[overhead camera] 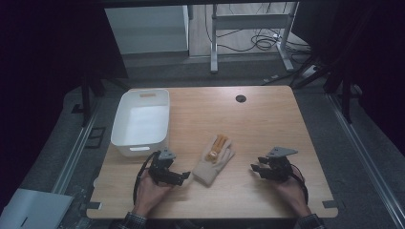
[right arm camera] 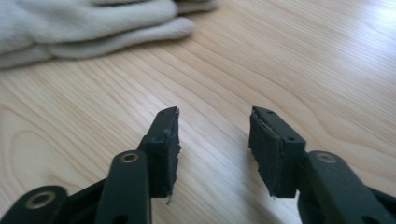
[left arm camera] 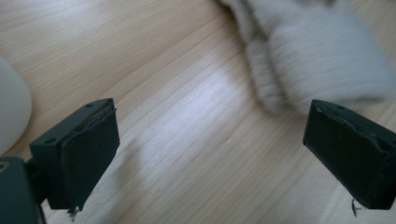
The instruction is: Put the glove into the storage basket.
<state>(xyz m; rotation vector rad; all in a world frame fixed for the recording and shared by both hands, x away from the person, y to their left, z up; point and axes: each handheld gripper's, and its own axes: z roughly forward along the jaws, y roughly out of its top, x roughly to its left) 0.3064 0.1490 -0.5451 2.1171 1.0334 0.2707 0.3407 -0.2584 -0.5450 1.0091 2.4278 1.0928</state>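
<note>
On the wooden table [overhead camera: 267, 119], my left gripper [overhead camera: 187, 174] gapes wide by the glove's cuff [overhead camera: 206, 175] while my right gripper [overhead camera: 254, 168] stands half-open and empty; I should slide one left jaw under the cuff before pinching.

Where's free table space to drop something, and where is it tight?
Free: far right, between the grommet hole and right table edge; also behind the glove, right of the white bin. Tight: the near edge, where the left hand-held gripper nears the glove's cuff and the right hand-held gripper sits.
</note>
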